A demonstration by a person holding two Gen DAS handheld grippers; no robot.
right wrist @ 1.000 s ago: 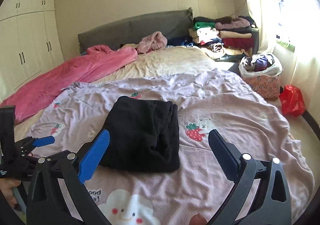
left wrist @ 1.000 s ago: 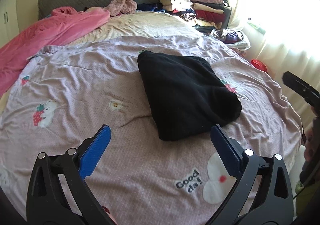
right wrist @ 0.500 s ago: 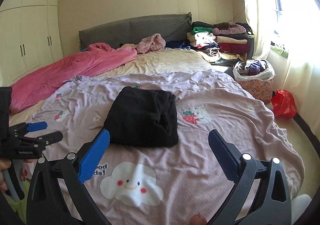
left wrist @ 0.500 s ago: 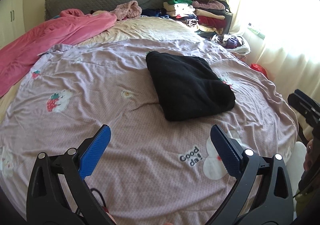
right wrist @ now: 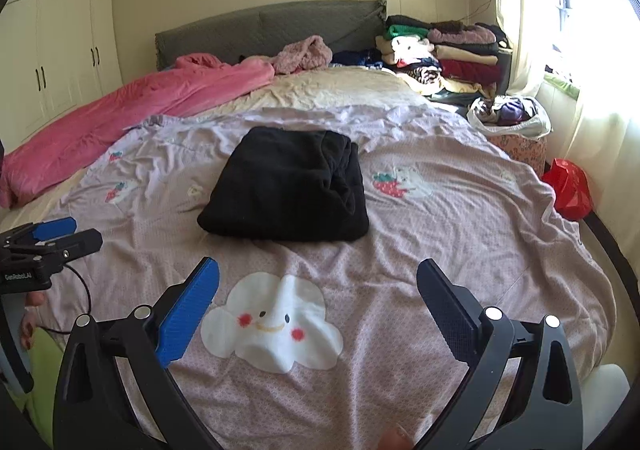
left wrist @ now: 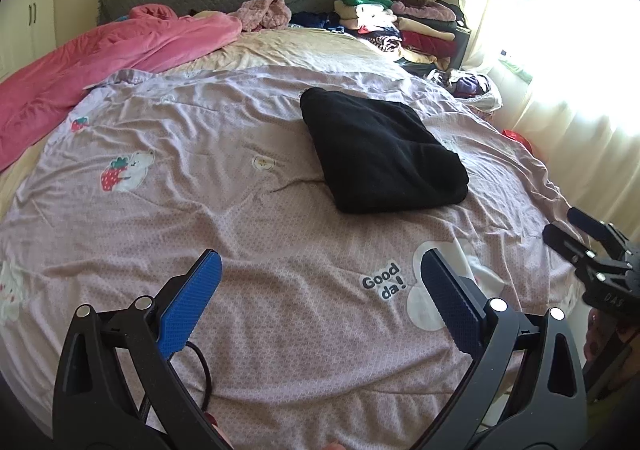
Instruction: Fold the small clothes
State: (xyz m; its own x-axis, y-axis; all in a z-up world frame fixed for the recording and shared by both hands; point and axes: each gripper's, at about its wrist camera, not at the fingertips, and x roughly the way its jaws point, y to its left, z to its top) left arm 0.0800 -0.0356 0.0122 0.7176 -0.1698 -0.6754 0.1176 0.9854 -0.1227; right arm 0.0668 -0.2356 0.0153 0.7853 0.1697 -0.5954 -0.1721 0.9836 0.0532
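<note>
Lying folded at the centre of a lilac printed bedsheet (right wrist: 460, 234), one black garment (right wrist: 286, 190) sits apart from two grippers. Left gripper (left wrist: 320, 290) and right gripper (right wrist: 318, 290) hover with jaws spread wide, empty, above bare sheet near the bed's foot edge.

Folded garment (right wrist: 286, 190): plain black. Bed cover (right wrist: 460, 234): pale lilac, fine dotted weave, printed with strawberries, white animals and a smiling white cloud (right wrist: 272, 330) with pink cheeks. Blanket (right wrist: 120, 110): solid pink. Headboard (right wrist: 264, 28): grey, quilted. Gripper pads (right wrist: 188, 314): blue, textured.
</note>
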